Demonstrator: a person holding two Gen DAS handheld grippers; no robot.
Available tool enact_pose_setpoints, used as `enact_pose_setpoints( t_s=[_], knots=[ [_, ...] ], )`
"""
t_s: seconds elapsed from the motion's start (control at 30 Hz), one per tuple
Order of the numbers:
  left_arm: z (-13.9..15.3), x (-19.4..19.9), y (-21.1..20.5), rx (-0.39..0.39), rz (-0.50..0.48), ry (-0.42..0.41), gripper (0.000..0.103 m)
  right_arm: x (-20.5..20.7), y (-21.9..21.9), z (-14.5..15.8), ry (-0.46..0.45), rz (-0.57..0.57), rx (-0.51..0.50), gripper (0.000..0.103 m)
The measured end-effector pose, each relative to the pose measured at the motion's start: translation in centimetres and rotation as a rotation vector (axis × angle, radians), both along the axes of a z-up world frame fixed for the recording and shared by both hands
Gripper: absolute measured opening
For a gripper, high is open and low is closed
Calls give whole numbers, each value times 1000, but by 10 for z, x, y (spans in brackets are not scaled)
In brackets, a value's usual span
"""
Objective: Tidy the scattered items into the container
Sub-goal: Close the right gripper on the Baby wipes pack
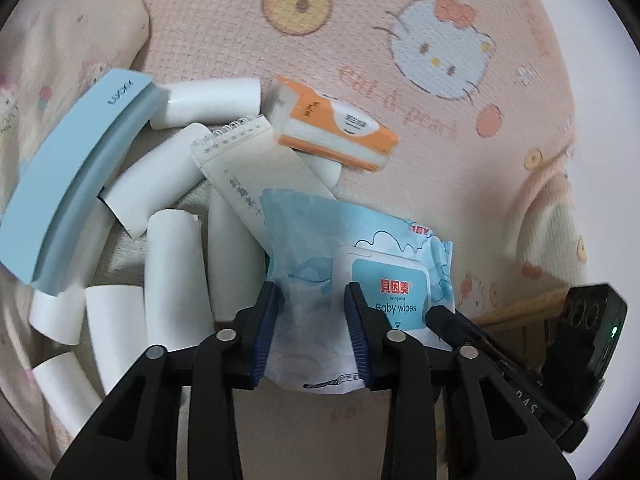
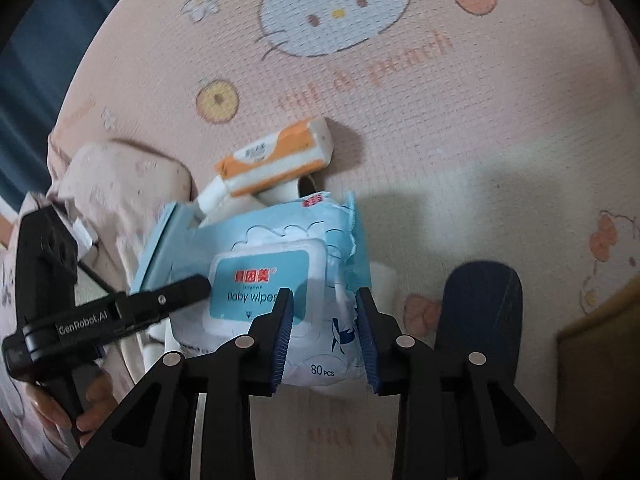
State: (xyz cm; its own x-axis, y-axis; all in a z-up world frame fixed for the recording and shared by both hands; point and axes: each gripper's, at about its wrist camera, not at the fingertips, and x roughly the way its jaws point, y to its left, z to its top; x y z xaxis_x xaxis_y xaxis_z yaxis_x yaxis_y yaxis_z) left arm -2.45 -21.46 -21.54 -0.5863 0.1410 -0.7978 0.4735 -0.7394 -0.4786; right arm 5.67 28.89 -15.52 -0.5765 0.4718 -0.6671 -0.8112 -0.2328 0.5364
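We take the baby wipes pack (image 1: 360, 284) as landmark. Both grippers are on its near edge at once: the left gripper (image 1: 314, 336) straddles the near-left corner of the soft wrapper, and the right gripper (image 2: 325, 340) straddles the near-right end by the "80 pcs" print.

Jaws: on both, the blue pads (image 1: 264, 336) sit against the film, so we judge each clenched on the pack, though the film is slack and we cannot tell how firm the bite is.

Risks, as we judge them:
- the pack is limp, so it could sag or slip out of a shallow pinch;
- two grippers pulling apart may tear or stretch the film;
- the notepad (image 1: 256, 164) just behind the pack overlaps its far-left edge and could be dragged along;
- the orange tissue pack (image 1: 336, 128) farther behind perches on white tubes (image 1: 172, 268) and may tumble if the heap is nudged.

The tubes and the blue box (image 1: 76, 176) crowd left of the pack. We cannot make out the container clearly.

Pose: both grippers are low and point forward, side by side. A hand (image 2: 86, 404) grips the left handle.
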Motion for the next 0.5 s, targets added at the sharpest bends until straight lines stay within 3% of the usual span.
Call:
enact_pose_setpoints(
  t_s=[0.17, 0.37, 0.5],
  knots=[
    [4, 15, 15, -24, -58, 22, 31, 8, -24, 4, 25, -19, -15, 30],
    [-16, 22, 27, 34, -88, -3, 31, 20, -49, 1, 10, -49, -44, 30],
    [-27, 25, 36, 35, -131, -24, 31, 34, -58, -5, 74, -73, -68, 30]
  ],
)
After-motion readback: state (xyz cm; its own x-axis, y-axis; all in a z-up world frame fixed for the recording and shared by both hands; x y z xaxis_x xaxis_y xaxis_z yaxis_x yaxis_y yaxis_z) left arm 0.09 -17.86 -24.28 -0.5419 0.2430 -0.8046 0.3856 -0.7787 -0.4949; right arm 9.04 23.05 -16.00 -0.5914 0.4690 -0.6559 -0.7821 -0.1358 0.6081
